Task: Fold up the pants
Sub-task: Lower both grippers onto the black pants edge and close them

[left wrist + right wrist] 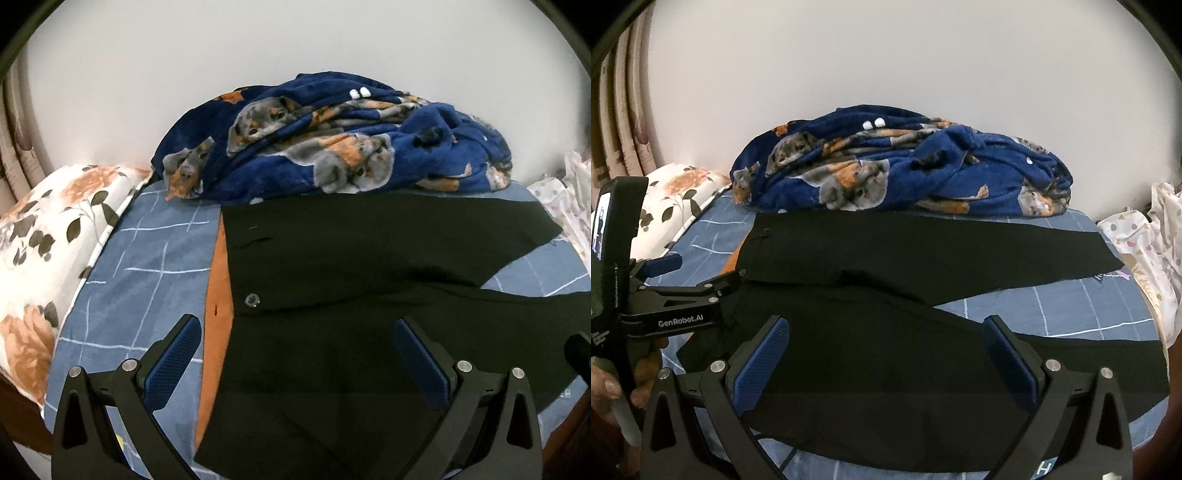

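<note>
Both grippers (295, 354) (886, 354) gape wide over black pants (369, 258); blue blanket (332, 147) heaped just behind

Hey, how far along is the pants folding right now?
Done: the black pants lie spread flat on the blue checked bedsheet, legs apart in a V, waistband button showing. No fold is visible yet.
In hand: nothing. The left gripper and right gripper are both open above the near leg, gripping no fabric.
Left: grasp the fabric, bring one leg over the other, then fold lengthwise.
</note>
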### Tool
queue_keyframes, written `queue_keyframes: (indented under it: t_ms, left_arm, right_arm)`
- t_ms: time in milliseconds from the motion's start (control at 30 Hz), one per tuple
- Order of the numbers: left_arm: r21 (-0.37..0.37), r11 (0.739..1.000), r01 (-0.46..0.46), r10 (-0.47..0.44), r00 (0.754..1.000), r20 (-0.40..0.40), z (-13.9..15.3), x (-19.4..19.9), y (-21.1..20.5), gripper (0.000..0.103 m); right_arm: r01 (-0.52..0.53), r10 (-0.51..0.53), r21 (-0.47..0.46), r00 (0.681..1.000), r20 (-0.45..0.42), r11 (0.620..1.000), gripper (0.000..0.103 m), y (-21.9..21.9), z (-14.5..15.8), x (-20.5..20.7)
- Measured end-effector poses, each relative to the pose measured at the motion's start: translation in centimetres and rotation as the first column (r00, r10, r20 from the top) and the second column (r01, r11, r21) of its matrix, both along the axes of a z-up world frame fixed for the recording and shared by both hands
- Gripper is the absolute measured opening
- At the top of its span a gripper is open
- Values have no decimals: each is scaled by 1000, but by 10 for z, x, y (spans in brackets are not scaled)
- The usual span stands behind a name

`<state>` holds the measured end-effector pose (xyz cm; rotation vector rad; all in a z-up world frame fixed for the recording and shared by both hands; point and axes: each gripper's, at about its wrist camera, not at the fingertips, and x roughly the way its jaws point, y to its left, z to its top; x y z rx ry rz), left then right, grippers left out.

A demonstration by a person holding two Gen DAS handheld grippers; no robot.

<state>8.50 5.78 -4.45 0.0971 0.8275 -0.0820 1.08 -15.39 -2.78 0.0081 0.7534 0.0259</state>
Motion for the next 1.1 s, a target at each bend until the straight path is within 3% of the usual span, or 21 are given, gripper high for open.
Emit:
queue_keyframes:
  t_ms: [200, 300, 367, 467, 567, 700, 800, 933, 1033, 1100]
  left_arm:
    - [26, 999, 24, -25, 999, 41, -12, 31, 21, 103]
    - [-32, 999, 43, -44, 998, -33, -24, 62, 43, 102]
    - [-87, 995, 51, -60, 993, -103, -35, 89, 63, 91]
    - [-158, 987, -1, -26, 986, -165, -47, 127, 96, 91]
    - [-188, 982, -30, -1, 986, -165, -55, 158, 120, 91]
    - [-252, 967, 41, -98, 971, -217, -75, 208, 134, 91]
    - [-211, 976, 59, -99, 978, -184, -82, 230, 138, 91]
    - [-330, 937, 117, -188, 963, -194, -91, 258, 144, 91]
    - [-247, 956, 158, -210, 957, -201, -98, 273, 135, 91]
    - [-215, 960, 178, -224, 952, -210, -104, 282, 130, 83]
  right_arm:
    - [2, -2, 8, 1000, -25, 1000, 103, -3, -8, 11]
    - [3, -3, 11, 999, -44, 1000, 103, -4, -15, 17]
    - [6, -5, 18, 998, -65, 1000, 103, -6, -23, 22]
    - [15, -12, 34, 995, -97, 999, 103, -10, -35, 30]
    - [25, -19, 47, 991, -130, 999, 103, -14, -46, 38]
    - [39, -31, 50, 987, -159, 998, 103, -18, -57, 46]
    - [45, -35, 48, 983, -178, 998, 103, -20, -65, 50]
    - [51, -38, 55, 978, -206, 997, 103, -22, -73, 56]
    - [54, -41, 56, 974, -222, 997, 103, -22, -78, 61]
    - [58, -42, 62, 972, -231, 996, 103, -22, -81, 65]
